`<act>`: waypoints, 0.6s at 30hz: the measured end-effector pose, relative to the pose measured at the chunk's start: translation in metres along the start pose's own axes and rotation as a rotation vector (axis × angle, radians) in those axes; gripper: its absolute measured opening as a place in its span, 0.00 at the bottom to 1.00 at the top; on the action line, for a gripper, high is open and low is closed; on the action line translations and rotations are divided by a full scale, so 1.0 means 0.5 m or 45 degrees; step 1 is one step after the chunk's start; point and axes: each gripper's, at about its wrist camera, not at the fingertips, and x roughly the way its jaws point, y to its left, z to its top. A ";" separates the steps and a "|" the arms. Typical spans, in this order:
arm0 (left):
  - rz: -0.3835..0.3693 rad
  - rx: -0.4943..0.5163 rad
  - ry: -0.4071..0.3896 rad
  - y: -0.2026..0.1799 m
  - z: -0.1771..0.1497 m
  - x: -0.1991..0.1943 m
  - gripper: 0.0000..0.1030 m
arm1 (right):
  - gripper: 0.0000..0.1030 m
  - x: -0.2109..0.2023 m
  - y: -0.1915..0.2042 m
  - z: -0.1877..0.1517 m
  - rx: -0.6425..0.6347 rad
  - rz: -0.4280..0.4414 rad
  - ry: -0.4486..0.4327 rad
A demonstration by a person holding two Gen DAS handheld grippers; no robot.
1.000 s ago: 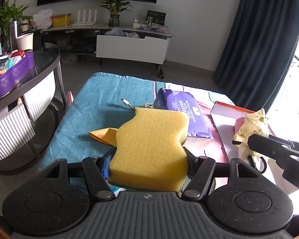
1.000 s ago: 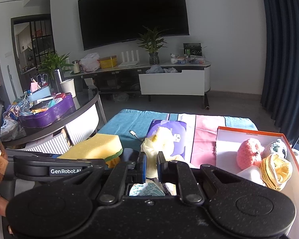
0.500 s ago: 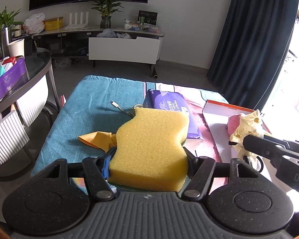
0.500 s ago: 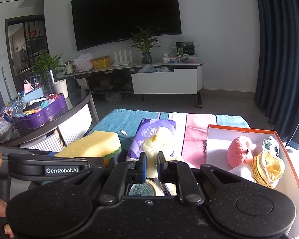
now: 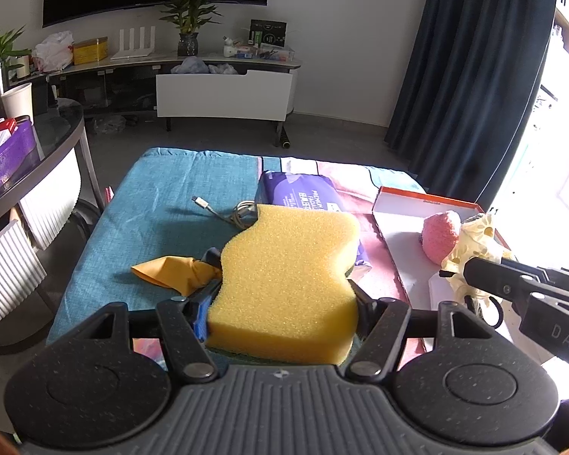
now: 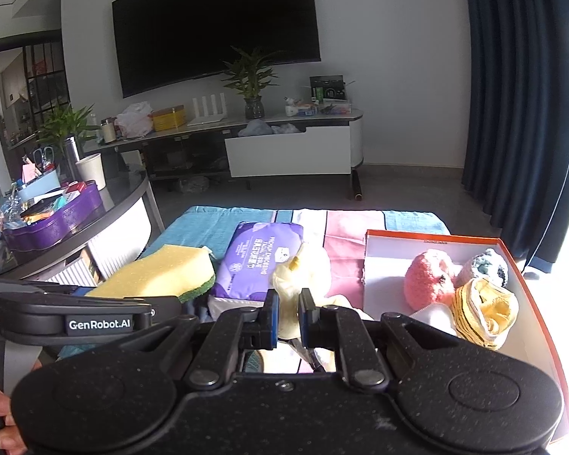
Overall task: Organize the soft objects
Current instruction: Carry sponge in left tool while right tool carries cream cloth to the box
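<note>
Got my left gripper clamped on the big yellow sponge, held up over the teal tablecloth. My right gripper is nearly closed, pinching a pale yellow glove just beside the orange box. Inside the box sit a pink fuzzy ball and a yellow sock bundle. A purple tissue pack lies between sponge and box.
</note>
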 end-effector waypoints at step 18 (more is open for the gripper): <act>-0.042 0.053 0.012 -0.047 0.000 0.017 0.66 | 0.13 -0.010 -0.055 -0.007 0.061 -0.062 -0.009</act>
